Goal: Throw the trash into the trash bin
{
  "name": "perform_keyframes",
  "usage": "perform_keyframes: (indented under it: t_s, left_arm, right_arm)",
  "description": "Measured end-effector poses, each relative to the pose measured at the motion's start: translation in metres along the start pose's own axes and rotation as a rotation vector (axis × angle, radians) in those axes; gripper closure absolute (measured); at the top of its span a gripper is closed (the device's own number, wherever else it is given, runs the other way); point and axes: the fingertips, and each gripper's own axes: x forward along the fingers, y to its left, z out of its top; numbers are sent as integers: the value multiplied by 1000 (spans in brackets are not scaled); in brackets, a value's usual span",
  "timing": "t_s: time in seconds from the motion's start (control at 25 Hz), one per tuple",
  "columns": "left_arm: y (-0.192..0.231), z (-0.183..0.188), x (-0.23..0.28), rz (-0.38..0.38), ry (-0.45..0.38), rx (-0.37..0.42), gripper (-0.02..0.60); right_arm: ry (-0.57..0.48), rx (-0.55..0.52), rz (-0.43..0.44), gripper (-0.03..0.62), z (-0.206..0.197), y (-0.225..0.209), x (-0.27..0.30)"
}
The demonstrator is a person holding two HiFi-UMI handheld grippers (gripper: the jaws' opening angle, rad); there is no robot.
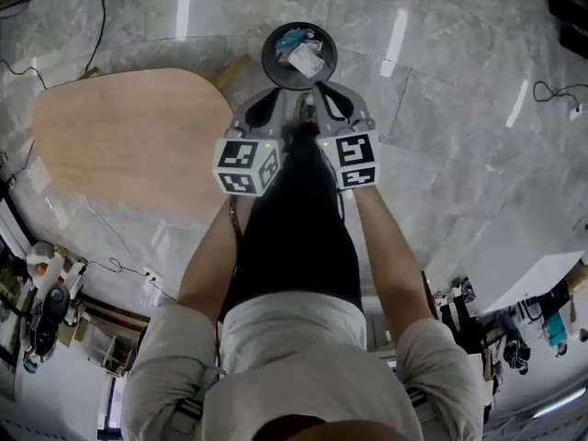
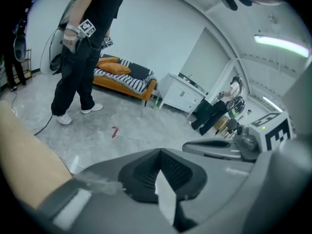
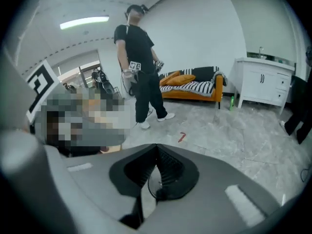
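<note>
Fingers of left gripper (image 2: 160,156) and of right gripper (image 3: 156,149): pressed together, nothing between. Trash (image 1: 306,60): white paper and blue scrap, inside round black bin (image 1: 268,59) on floor (image 1: 441,108), just beyond both tips. Step: drop judged complete. Next: draw back without knocking bin.

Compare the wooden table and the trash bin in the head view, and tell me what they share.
The wooden table is pale tan; the trash bin is black. The table is a broad, rounded flat top; the bin is a much smaller open circle. The bin holds trash, white and bluish pieces; the table shows only plain wood. Both stand on the grey stone floor.
</note>
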Motion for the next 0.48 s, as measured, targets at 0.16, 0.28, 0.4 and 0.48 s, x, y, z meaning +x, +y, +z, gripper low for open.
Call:
perform_keyframes:
  t_s: [0.16, 0.28, 0.4, 0.48]
  left_arm:
    - [-34, 36, -54, -32, -71, -12, 563]
    - [-55, 46, -93, -47, -100, -34, 563]
    - [-77, 53, -139, -88, -126, -9, 563]
    - [-92, 57, -173, -114, -145, 14, 563]
  right_arm:
    - [-111, -9, -45, 586, 64, 36, -64]
    - [-154, -36, -60, 586, 94, 63, -102]
    - [-186, -51, -63, 586, 114, 96, -136]
    - [-196, -78, -56, 586, 125, 121, -163]
